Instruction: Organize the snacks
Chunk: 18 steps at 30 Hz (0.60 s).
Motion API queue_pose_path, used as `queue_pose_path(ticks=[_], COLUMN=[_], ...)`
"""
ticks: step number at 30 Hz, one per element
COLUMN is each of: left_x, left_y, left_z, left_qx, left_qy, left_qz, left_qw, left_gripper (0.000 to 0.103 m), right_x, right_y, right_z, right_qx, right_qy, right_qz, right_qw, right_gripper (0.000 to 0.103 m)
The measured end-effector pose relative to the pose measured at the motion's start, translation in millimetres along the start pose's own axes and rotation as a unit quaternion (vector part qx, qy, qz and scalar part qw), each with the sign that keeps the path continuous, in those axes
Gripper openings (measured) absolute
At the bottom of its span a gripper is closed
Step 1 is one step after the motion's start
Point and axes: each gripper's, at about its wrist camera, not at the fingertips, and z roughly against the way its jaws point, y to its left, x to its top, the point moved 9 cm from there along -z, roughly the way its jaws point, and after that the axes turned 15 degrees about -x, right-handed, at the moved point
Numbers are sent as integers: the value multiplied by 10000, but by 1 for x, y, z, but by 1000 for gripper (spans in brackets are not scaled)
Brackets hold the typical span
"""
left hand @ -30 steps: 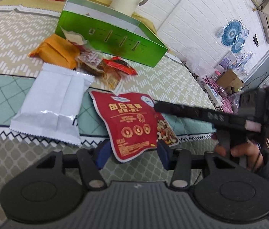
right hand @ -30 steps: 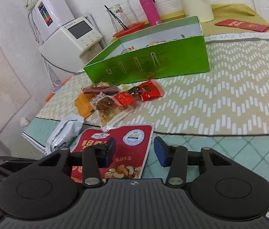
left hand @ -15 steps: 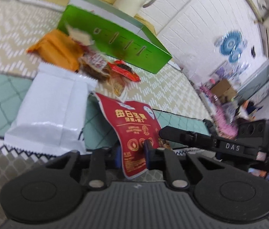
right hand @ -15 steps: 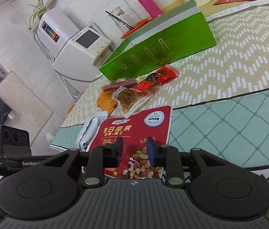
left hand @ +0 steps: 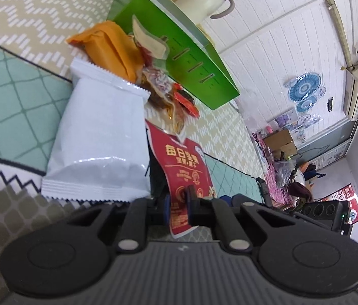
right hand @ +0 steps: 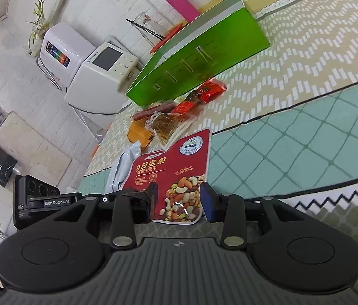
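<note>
My left gripper [left hand: 177, 207] is shut on the near corner of a red nut pouch [left hand: 182, 162] and tilts it up off the table. The pouch also shows in the right wrist view [right hand: 176, 172], between the jaws of my right gripper [right hand: 179, 203], which stand open around its near end without pinching it. A white packet [left hand: 102, 139] lies left of the pouch. An orange packet [left hand: 112, 48] and several small wrapped snacks [left hand: 168, 94] lie in front of the open green box [left hand: 179, 53].
A cream jug [left hand: 204, 0] stands behind the box. A pink bottle [right hand: 181, 5] and a glass jar [right hand: 148, 28] stand at the table's far side. White appliances [right hand: 95, 73] stand beyond the table's left edge. The patterned tablecloth [right hand: 306, 117] stretches to the right.
My left gripper closed on the red pouch's corner and lifted it. My right gripper closed partway, then opened again around the pouch's near end. Both views tilted.
</note>
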Motion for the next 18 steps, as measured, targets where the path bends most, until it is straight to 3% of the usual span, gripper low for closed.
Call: queue_pose_path(ticks=[2, 6, 8, 13, 16, 18], left_x=[1, 0, 0, 7, 16, 23], left_y=[1, -3, -8, -30, -36, -37], left_z=[1, 0, -2, -4, -9, -11], left_qx=[-86, -70, -20, -31, -21, 79], left_qy=[4, 107, 144, 148, 130, 98], left_qz=[69, -111, -279, -738, -772, -821], left_qw=[9999, 9999, 9995, 9972, 9969, 9965], left_gripper=[4, 4, 4, 4, 4, 4], right_x=[0, 10, 16, 21, 22, 19], right_y=[7, 19, 24, 33, 30, 26], right_z=[-8, -16, -20, -22, -18, -11], right_qx=[184, 72, -50, -152, -223, -390], right_qy=[42, -66, -155, -197, -244, -345], right_qz=[-81, 46, 149, 491, 510, 697], right_qw=[9998, 9999, 9998, 9985, 9981, 9962], right_gripper=[63, 64, 69, 94, 103, 103])
